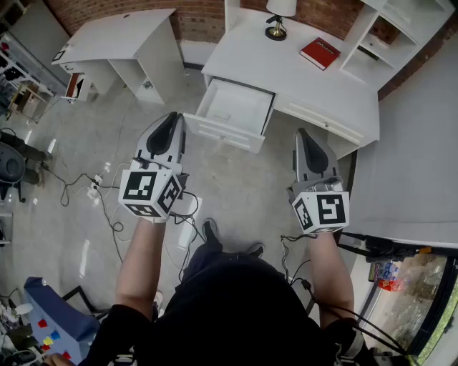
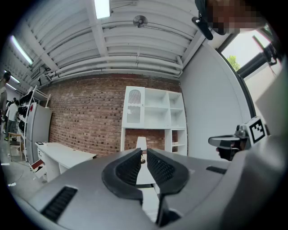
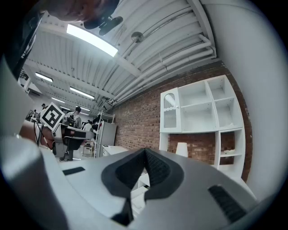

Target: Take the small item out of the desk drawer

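Observation:
The white desk [image 1: 300, 78] stands ahead of me with its drawer [image 1: 236, 109] pulled open. The drawer's inside looks pale, and I cannot make out a small item in it. My left gripper [image 1: 172, 120] is held level over the floor, just short of the drawer's left front corner, jaws shut with nothing between them [image 2: 145, 155]. My right gripper [image 1: 301, 136] hovers to the right of the drawer, close to the desk's front edge, also shut and empty [image 3: 145, 152]. Both point toward the desk.
A red book [image 1: 320, 53] and a lamp [image 1: 278, 18] sit on the desk top, with a white shelf unit [image 2: 153, 112] behind. A second white desk [image 1: 118, 39] stands at the left. Cables [image 1: 100, 189] trail over the floor. A grey wall [image 1: 415, 157] is at the right.

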Available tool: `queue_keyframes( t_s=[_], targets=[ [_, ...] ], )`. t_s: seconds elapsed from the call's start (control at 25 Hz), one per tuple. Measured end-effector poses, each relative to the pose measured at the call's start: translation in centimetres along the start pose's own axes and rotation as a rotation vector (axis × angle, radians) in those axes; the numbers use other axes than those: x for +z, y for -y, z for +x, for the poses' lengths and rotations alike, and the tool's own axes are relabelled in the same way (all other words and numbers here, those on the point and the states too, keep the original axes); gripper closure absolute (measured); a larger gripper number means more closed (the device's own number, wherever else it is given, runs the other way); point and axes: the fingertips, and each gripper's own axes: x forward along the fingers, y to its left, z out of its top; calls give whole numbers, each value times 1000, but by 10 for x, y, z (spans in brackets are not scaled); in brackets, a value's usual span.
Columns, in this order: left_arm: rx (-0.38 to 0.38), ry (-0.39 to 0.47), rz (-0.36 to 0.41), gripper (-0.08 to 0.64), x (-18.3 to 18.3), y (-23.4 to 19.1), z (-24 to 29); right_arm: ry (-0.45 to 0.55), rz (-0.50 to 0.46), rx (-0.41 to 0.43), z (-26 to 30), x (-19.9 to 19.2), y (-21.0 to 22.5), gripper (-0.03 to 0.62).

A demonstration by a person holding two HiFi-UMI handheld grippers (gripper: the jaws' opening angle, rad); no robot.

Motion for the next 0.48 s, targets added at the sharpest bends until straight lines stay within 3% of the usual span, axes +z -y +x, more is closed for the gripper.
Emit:
queue_keyframes(
  t_s=[0.32,0.48],
  targets=[
    [-37,1,-8,520,-2,-62,8,-9,2,-49,48,0,-30,594],
    [-32,10,-19,520,2,-107,4,3,55,-113,69,-1,-33,592]
  ],
)
